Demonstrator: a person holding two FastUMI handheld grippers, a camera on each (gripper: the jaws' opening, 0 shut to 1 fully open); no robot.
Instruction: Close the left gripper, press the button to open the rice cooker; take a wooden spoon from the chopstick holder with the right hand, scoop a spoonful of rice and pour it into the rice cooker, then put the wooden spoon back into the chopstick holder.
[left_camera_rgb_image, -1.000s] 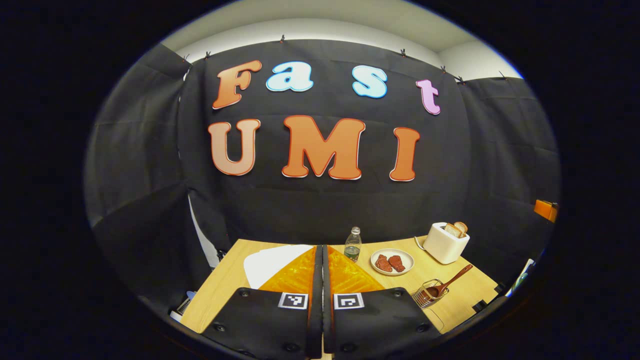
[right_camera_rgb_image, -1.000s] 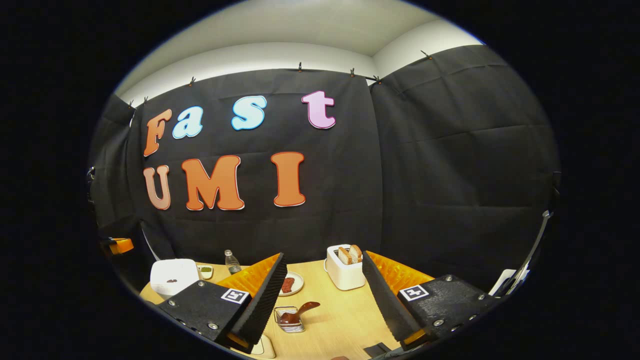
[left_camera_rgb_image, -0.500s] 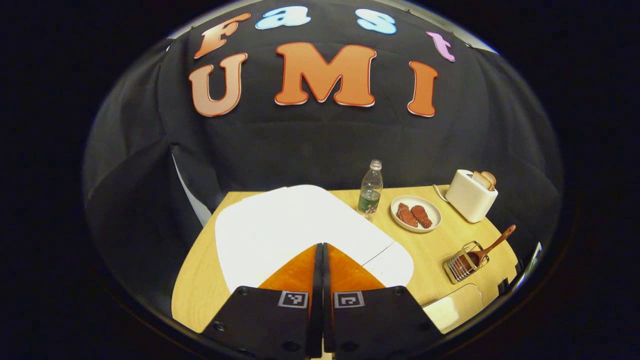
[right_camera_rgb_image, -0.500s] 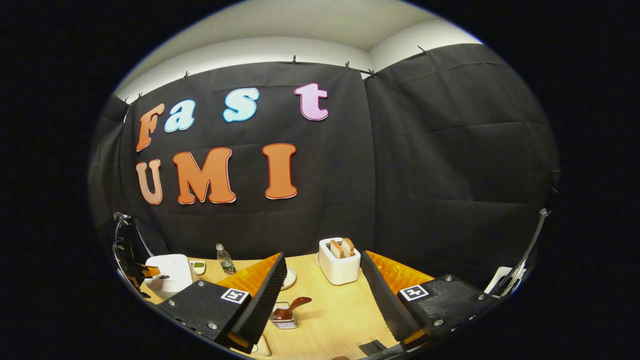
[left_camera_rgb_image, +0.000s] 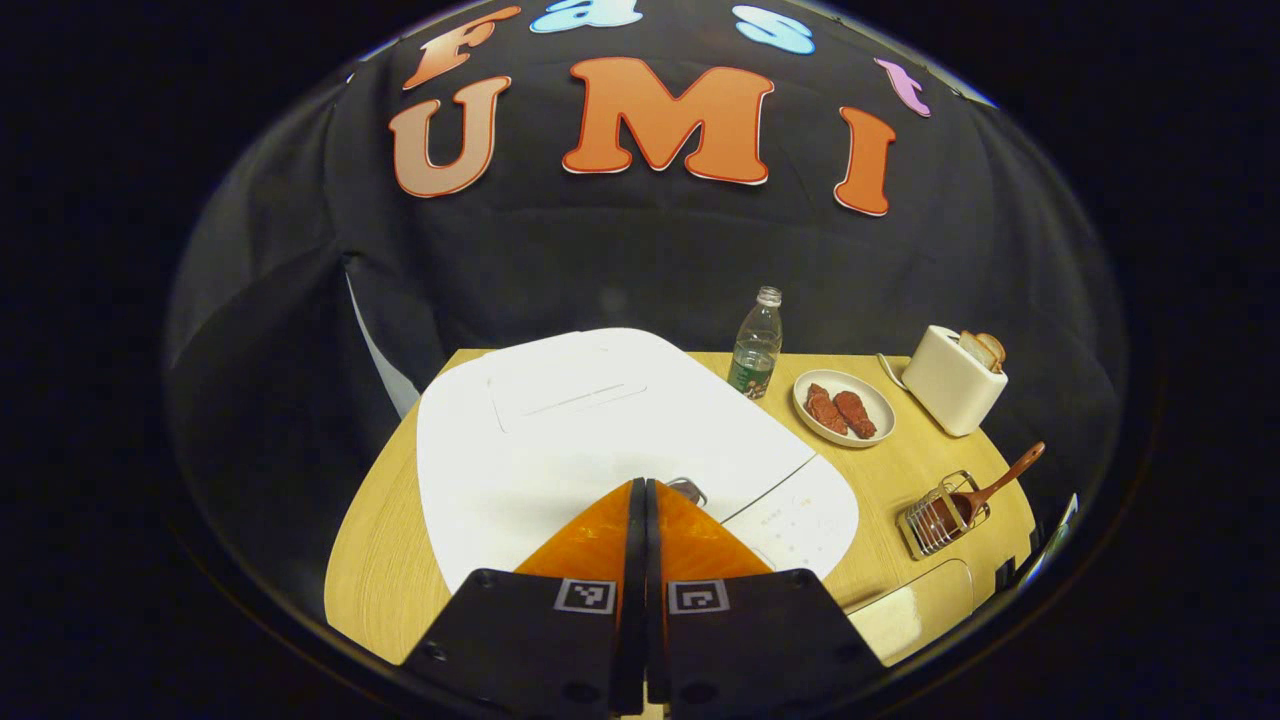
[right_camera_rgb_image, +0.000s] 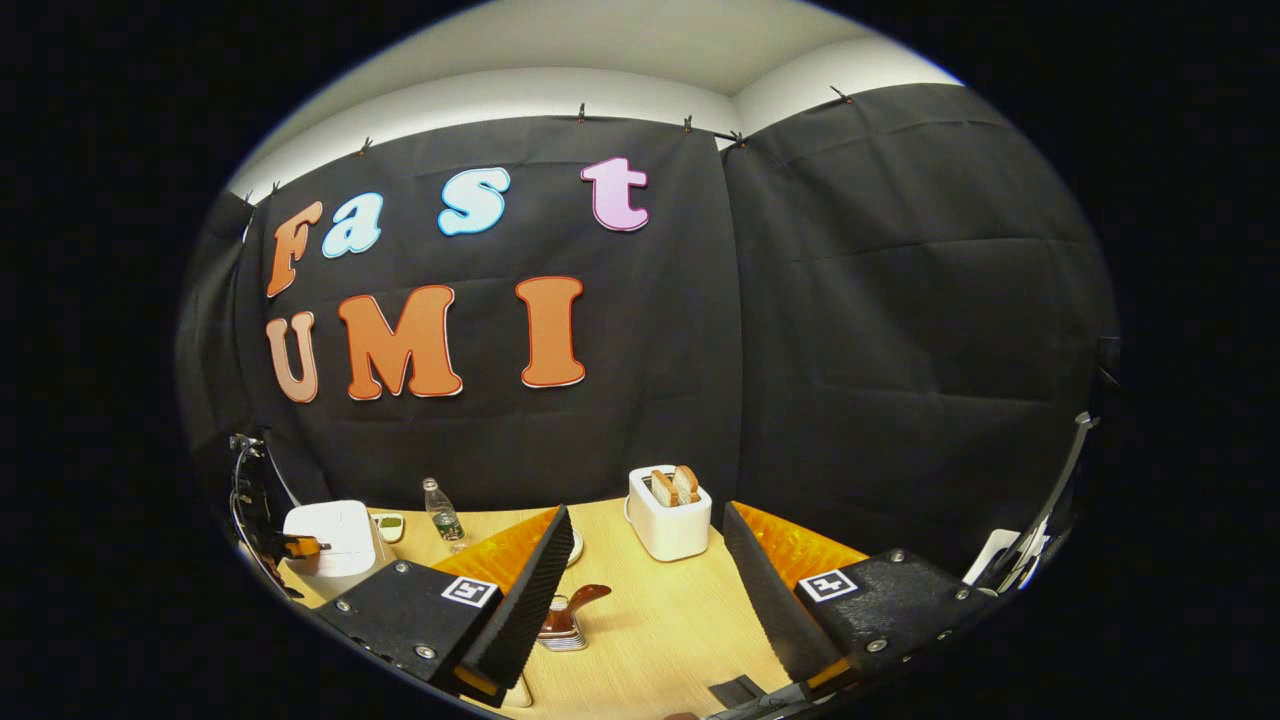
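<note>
The left gripper (left_camera_rgb_image: 645, 487), jaws together, is hovering over the front of the white rounded rice cooker (left_camera_rgb_image: 580, 430) — lid down, button seemingly not yet pressed. The right gripper (right_camera_rgb_image: 645, 545) is waiting with jaws apart, gripping nothing. Right of the cooker, the brown wooden spoon (left_camera_rgb_image: 985, 490) is standing in the wire chopstick holder (left_camera_rgb_image: 935, 520) — scooping, pouring and returning all remaining

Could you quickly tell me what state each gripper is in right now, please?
Left gripper: closed, holding nothing, over the rice cooker lid.
Right gripper: open, empty, above the table.
</note>
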